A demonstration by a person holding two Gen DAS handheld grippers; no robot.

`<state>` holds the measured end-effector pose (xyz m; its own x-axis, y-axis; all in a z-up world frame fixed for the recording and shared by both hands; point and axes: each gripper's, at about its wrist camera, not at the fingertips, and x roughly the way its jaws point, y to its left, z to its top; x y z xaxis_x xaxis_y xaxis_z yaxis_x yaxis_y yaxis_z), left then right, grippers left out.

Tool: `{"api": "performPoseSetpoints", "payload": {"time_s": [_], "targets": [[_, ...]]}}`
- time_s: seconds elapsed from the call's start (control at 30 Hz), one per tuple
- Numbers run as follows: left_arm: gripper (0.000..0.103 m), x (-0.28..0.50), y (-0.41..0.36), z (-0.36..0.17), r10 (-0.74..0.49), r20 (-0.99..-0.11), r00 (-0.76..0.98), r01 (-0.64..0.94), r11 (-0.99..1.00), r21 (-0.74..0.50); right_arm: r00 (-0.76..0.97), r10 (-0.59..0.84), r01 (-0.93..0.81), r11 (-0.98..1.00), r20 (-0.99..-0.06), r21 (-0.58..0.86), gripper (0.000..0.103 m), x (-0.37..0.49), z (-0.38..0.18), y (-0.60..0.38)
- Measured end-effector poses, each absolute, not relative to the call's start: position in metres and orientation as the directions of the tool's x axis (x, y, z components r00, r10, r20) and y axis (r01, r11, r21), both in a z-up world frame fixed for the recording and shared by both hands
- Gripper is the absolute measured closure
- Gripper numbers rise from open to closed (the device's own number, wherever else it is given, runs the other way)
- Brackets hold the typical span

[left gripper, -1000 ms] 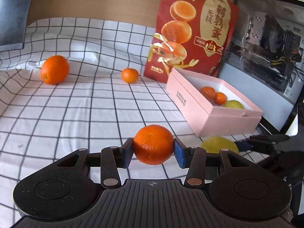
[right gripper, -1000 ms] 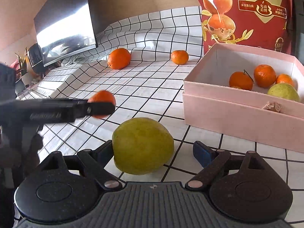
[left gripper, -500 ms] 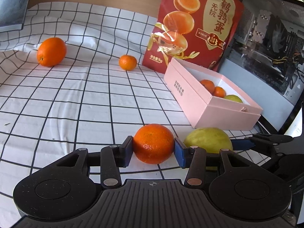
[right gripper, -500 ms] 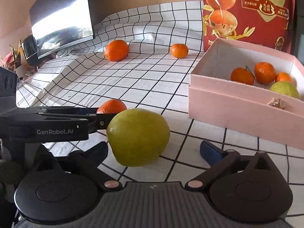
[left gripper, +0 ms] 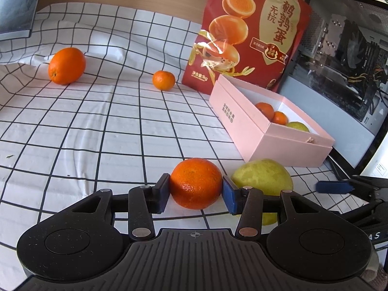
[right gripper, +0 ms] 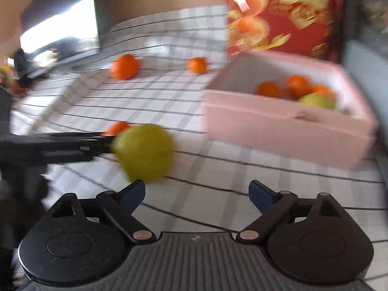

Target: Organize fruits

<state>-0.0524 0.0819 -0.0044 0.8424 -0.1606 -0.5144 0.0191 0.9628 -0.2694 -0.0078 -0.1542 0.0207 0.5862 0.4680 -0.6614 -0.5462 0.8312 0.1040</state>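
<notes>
My left gripper (left gripper: 195, 195) is shut on an orange mandarin (left gripper: 195, 181), held just above the checked cloth. A yellow-green fruit (left gripper: 262, 179) lies on the cloth right beside it, touching the left gripper's right finger. In the blurred right wrist view that green fruit (right gripper: 145, 152) sits ahead and left of my right gripper (right gripper: 196, 194), whose jaws are closing with nothing between them. The pink box (left gripper: 254, 131) stands to the right and holds several small oranges and a green fruit. A large orange (left gripper: 66, 66) and a small mandarin (left gripper: 163, 80) rest at the back.
A red snack bag (left gripper: 247, 34) stands upright behind the box. A computer case (left gripper: 351, 60) borders the right side. A dark monitor (right gripper: 60, 34) sits at the far left. The cloth (left gripper: 97, 133) is rumpled at the back left.
The green fruit was between the right jaws and now lies outside them, ahead and to the left. The right gripper shifted right and its view blurred. The left gripper kept the mandarin.
</notes>
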Motion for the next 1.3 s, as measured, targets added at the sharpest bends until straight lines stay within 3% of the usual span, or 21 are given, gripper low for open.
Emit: {"api": "performPoseSetpoints", "payload": {"time_s": [0.17,0.43,0.73,1.03,1.3], "targets": [[0.052,-0.052,0.081,-0.004,-0.157,-0.515,0.843,0.020,0.965,-0.262,0.661,0.383,-0.482,0.876,-0.645,0.026,0.010,-0.021,0.018,-0.179],[0.052,-0.052,0.082,-0.004,-0.160,-0.513,0.843,0.023,0.965,-0.262,0.641,0.483,-0.558,0.827,-0.597,0.070,0.010,-0.037,0.030,-0.174],[0.052,-0.052,0.083,-0.004,-0.167,-0.508,0.845,0.024,0.961,-0.277,0.571,0.542,-0.656,0.753,-0.616,0.054,0.010,-0.040,0.023,-0.119],[0.053,-0.056,0.090,-0.006,-0.164,-0.486,0.858,-0.008,0.943,-0.333,0.637,0.469,-0.624,0.780,-0.611,-0.052,0.010,-0.024,0.030,-0.098],[0.053,-0.057,0.089,-0.004,-0.151,-0.485,0.861,-0.022,0.943,-0.333,0.695,0.384,-0.533,0.842,-0.607,-0.078,0.010,-0.024,0.028,-0.144]]}}
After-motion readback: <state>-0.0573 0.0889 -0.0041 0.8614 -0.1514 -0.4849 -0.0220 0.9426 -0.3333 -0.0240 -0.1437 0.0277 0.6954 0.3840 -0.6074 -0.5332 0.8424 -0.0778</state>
